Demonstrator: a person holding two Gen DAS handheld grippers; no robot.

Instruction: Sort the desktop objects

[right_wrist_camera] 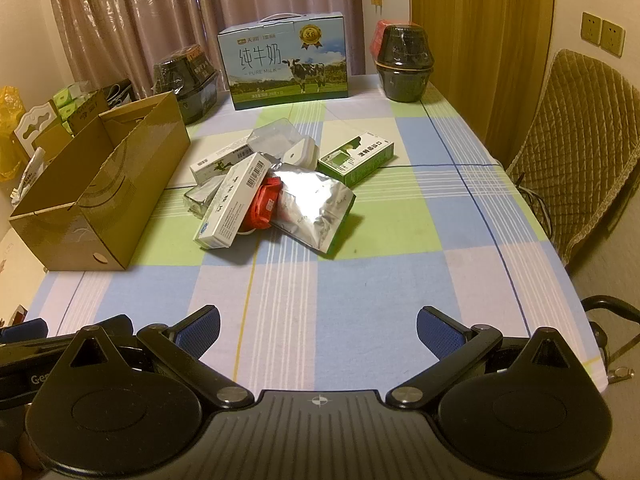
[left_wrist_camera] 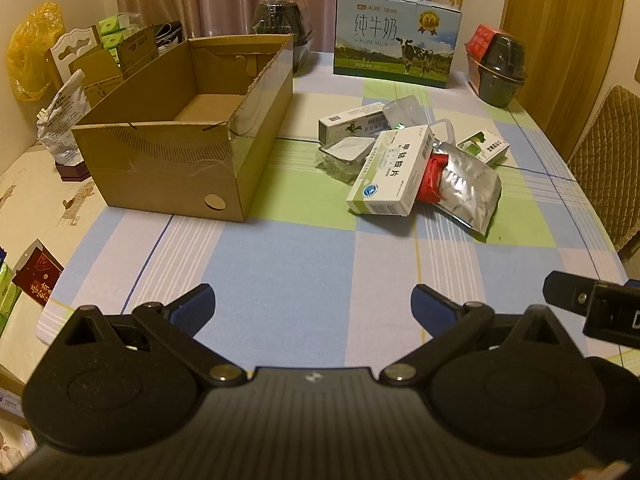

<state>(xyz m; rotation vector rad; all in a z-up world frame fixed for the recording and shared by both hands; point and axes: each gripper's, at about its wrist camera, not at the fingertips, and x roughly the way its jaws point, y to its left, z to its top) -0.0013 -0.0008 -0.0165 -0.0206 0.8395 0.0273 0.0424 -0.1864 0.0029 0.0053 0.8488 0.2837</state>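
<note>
Ahead and to the left of the left gripper [left_wrist_camera: 312, 306]: an open cardboard box [left_wrist_camera: 188, 136], empty as far as its floor shows, standing on the checked tablecloth [left_wrist_camera: 280, 264]. Jaws spread as wide as they go, nothing between the blue pads, only bare cloth beneath. Ahead and to the right of those jaws, well apart from them: the heap to be sorted, topped by a white medicine carton [left_wrist_camera: 390, 170] leaning over a red packet [left_wrist_camera: 434, 176] and a silver foil pouch [left_wrist_camera: 466, 192]. Further right, the right gripper [right_wrist_camera: 318, 330], likewise fully spread and holding nothing, with the same heap ahead and slightly left of it and a green carton [right_wrist_camera: 356, 158] at the heap's far right edge. Judged as the very start: no item taken yet, box unfilled. Next move likely a reach forward to the nearest loose piece, pads closing across a carton's narrow sides, then a carry leftward over the box rim.
</note>
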